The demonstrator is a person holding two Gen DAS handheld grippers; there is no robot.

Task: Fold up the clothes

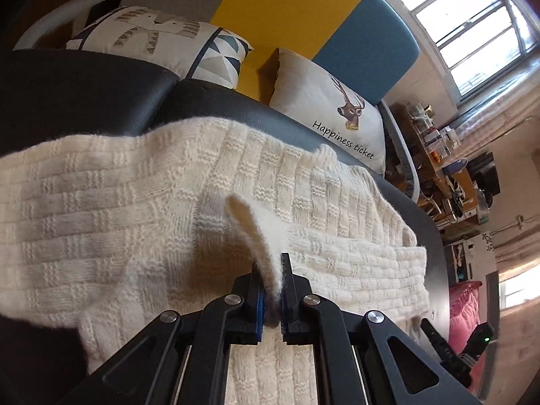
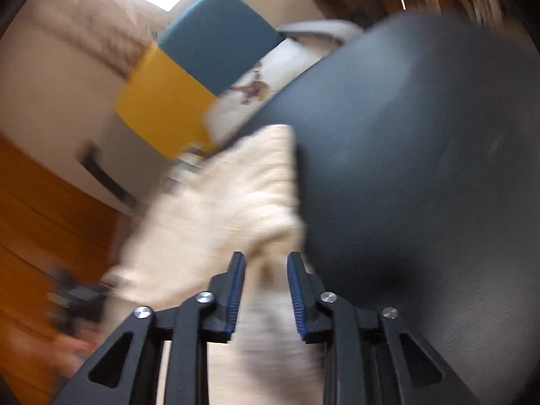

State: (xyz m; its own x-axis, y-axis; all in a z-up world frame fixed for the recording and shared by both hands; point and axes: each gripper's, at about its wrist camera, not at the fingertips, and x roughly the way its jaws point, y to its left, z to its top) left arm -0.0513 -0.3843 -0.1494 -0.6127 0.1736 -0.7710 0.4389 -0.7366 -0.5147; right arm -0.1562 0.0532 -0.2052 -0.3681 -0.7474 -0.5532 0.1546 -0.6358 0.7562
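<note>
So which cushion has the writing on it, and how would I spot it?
Look at the sofa back with the yellow panel and the blue panel. Two cushions lean there behind the dark table. The cushion with writing sits below the blue panel: plain white, a deer head, "Happiness ticket"; its neighbour, the patterned cushion, shows triangles.

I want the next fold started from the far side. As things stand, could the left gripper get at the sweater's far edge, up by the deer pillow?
Probably not yet: the left gripper is shut on a fold of the cream knit sweater. The path to the far edge beside the deer pillow looks unobstructed, but it would have to let go first.
</note>
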